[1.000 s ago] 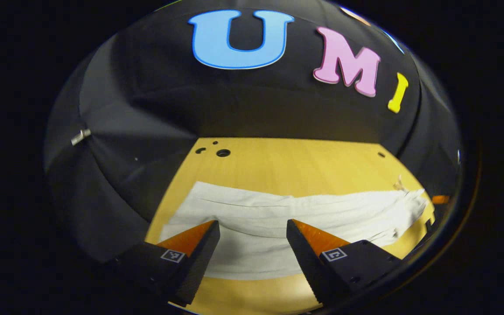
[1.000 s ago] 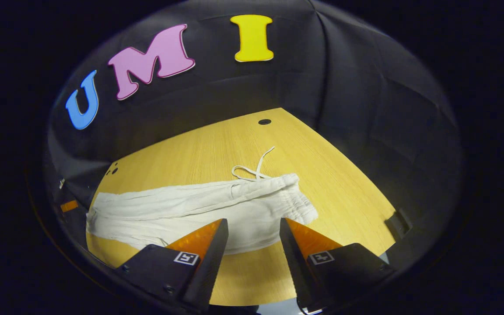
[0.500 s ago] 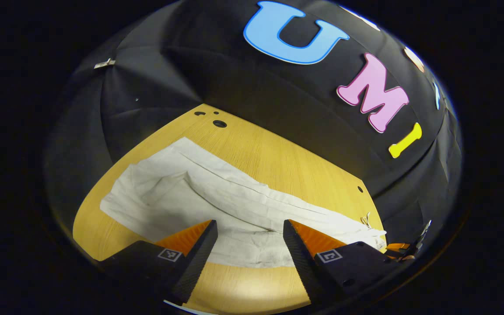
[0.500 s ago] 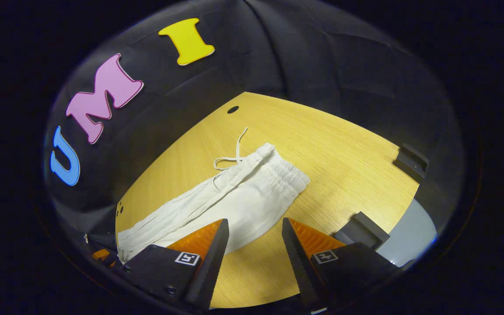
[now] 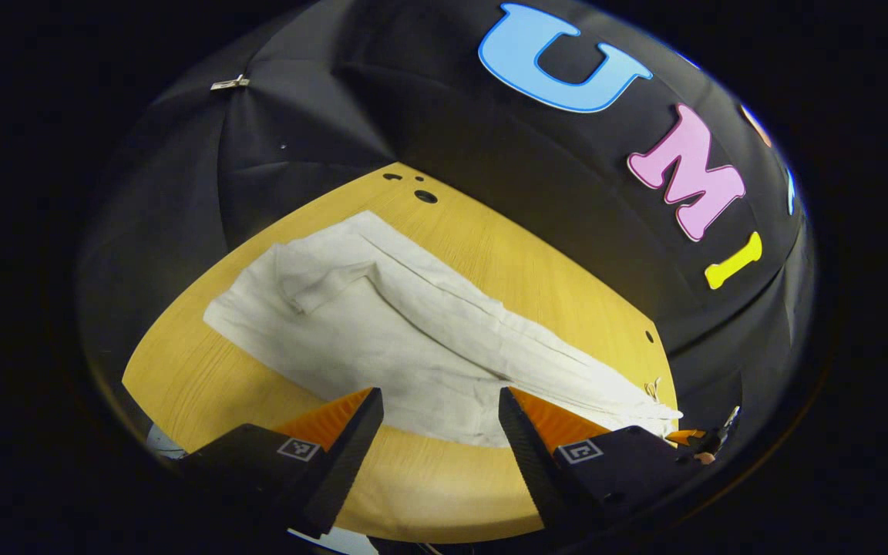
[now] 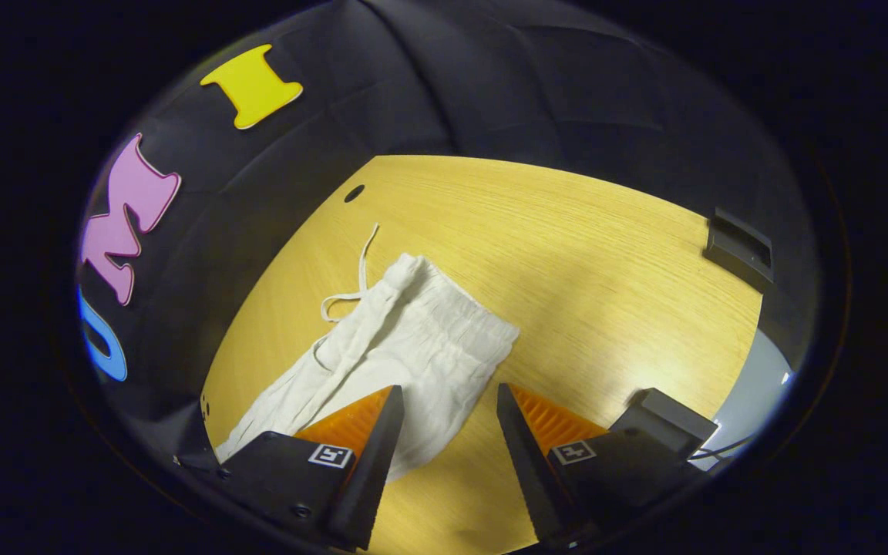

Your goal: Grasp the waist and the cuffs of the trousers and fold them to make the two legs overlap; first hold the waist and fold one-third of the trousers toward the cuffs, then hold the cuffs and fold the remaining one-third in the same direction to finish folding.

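1. My left gripper [image 5: 438,416] is released, hovering above the near edge of the trousers [image 5: 413,331], which lie flat along the wooden table [image 5: 220,385] with the legs seemingly overlapped.
2. My right gripper [image 6: 444,416] is released too, above the waist [image 6: 452,324].
3. I judge the waist fold comes next: pinch both waistband corners (all layers) and carry them evenly toward the cuffs [image 5: 290,270].
4. The drawstring [image 6: 351,285] trails loose; the layers beneath are hidden, and one cuff looks turned back.
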### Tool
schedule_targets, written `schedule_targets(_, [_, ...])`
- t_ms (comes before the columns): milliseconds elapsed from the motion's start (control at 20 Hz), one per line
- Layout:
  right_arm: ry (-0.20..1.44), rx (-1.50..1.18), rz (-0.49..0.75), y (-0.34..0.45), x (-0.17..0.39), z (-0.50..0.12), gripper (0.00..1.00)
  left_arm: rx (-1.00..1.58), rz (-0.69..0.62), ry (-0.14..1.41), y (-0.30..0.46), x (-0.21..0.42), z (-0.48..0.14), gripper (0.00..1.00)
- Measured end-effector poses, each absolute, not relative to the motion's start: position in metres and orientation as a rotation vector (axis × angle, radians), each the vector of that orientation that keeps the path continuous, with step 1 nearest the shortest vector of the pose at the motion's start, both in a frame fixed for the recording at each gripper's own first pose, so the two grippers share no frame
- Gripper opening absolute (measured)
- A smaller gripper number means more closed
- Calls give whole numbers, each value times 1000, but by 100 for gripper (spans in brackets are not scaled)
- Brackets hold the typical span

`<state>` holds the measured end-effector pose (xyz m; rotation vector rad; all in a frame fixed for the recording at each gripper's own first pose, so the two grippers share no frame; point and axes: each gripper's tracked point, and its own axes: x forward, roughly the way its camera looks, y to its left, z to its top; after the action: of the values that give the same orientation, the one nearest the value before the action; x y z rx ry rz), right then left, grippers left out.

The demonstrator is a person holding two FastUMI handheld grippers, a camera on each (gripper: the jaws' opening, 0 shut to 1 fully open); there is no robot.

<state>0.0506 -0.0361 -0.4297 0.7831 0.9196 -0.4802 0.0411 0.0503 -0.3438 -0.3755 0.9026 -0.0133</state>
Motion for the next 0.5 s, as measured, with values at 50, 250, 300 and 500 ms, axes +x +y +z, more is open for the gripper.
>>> schedule_targets(50, [917,779,-489,-39,58,-434,76,-375,-6,916,51,37,-348,96])
schedule_targets(250, [973,743,-453,-38,61,-444,55,-415,45,960,59,20,-364,92])
schedule_targets(300, [975,768,-430,-35,63,-441,36,-434,61,968,61,17,-369,96])
schedule_targets(500, [906,805,-416,-40,68,-428,8,-556,141,961,73,15,-383,96])
